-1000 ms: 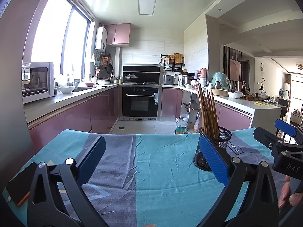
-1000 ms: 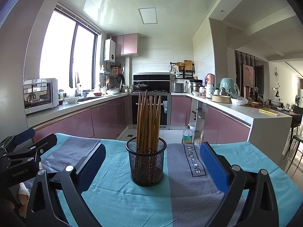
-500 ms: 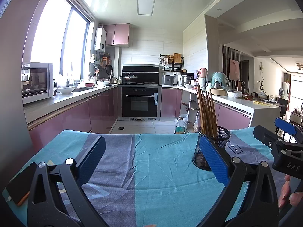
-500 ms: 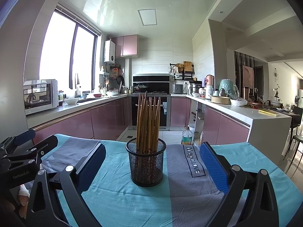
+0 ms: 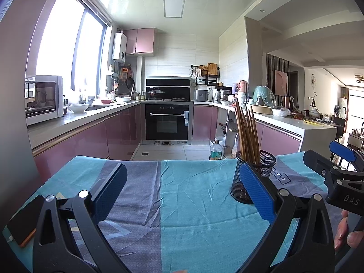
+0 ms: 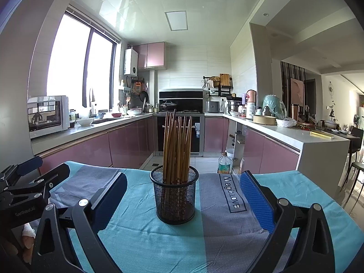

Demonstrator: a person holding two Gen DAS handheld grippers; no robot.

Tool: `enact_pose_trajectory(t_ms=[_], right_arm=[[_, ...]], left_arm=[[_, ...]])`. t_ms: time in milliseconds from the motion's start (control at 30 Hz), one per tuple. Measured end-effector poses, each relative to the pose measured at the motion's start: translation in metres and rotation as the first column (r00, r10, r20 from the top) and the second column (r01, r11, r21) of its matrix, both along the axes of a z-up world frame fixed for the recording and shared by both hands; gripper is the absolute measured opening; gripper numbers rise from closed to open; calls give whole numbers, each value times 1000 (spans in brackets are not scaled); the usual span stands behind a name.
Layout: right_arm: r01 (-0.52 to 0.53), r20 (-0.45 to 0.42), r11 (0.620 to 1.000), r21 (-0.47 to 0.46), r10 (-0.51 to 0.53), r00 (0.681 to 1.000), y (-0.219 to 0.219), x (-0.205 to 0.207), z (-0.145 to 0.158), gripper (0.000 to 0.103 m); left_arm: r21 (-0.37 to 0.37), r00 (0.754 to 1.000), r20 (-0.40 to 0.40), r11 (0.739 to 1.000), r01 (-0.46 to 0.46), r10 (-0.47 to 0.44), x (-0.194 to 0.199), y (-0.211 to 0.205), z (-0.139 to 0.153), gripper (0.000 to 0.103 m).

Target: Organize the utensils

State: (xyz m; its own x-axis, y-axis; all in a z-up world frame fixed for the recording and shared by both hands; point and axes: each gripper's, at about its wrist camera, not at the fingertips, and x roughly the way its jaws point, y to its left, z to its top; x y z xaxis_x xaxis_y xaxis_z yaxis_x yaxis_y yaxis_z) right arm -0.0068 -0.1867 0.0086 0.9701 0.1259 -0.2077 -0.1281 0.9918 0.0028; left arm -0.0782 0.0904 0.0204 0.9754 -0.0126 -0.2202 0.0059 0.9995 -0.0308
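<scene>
My right gripper [image 6: 183, 201] is spread wide and holds nothing; the mesh cup [image 6: 174, 195] of chopsticks [image 6: 178, 146] stands upright at the center of its view, between the fingers but beyond them, on the blue-grey cloth [image 6: 227, 232]. My left gripper [image 5: 182, 190] is equally wide and empty over bare cloth, with the cup at right of its frame, its lower part hidden behind the blue pad [image 5: 256, 190]. A phone [image 5: 21, 219] lies cut off at lower left.
</scene>
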Motion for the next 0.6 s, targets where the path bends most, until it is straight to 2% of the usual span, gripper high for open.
enact_pose_trajectory(t_ms=[600], right_arm=[[-2, -5, 1000, 3, 2, 1000, -1, 2, 0, 96]], left_arm=[[-1, 1000, -3, 1000, -1, 1, -1, -2, -2, 98]])
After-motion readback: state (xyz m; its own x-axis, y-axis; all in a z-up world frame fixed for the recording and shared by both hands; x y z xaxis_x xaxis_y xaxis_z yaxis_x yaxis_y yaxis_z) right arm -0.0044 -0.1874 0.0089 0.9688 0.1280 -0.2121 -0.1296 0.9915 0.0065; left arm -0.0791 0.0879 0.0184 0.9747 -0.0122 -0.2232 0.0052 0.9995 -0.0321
